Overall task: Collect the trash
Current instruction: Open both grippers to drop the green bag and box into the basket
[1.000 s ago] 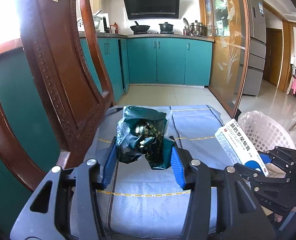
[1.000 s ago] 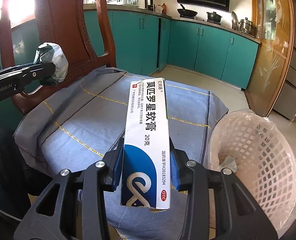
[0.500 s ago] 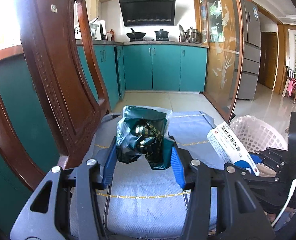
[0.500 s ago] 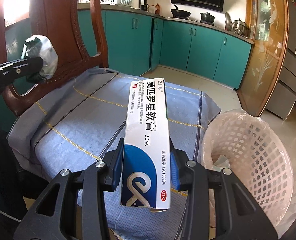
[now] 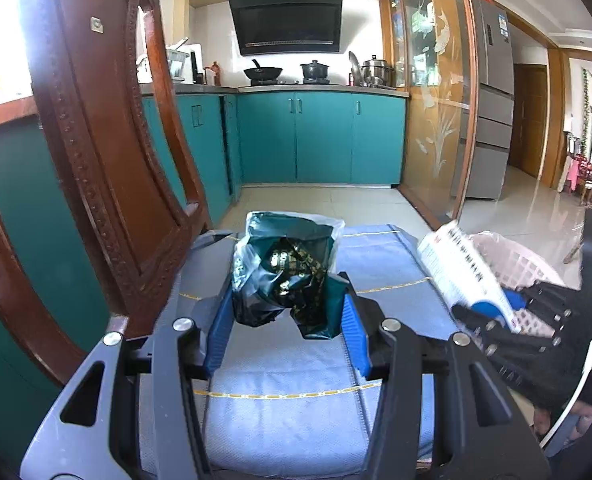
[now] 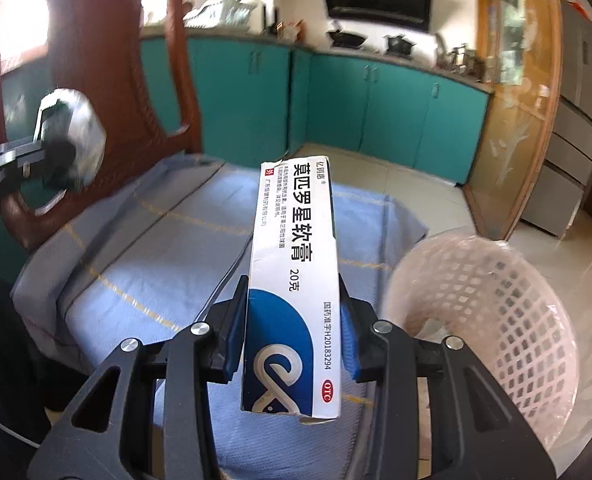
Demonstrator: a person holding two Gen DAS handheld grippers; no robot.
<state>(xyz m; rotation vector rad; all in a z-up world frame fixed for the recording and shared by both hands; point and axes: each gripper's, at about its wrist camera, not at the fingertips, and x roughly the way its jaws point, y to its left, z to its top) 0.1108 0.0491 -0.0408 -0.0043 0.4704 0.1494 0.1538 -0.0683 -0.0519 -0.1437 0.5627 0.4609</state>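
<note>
Box (image 6: 294, 280) pinched in right gripper (image 6: 292, 322), now swung nearer basket (image 6: 495, 312) lower right; left gripper (image 5: 286, 320) clamps crumpled wrapper (image 5: 284, 272); drop next.

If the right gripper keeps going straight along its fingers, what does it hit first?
Most likely the blue cloth over the chair seat, beyond the tip of the ointment box clamped in the right gripper. The pink basket sits off to the right of that line; depth is uncertain.

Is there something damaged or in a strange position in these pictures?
Little stands out. The medicine box in the right gripper has torn, ragged end flaps, and the dark wrapper in the left gripper is crumpled. The blue cloth on the chair seat lies wrinkled at its edges.
</note>
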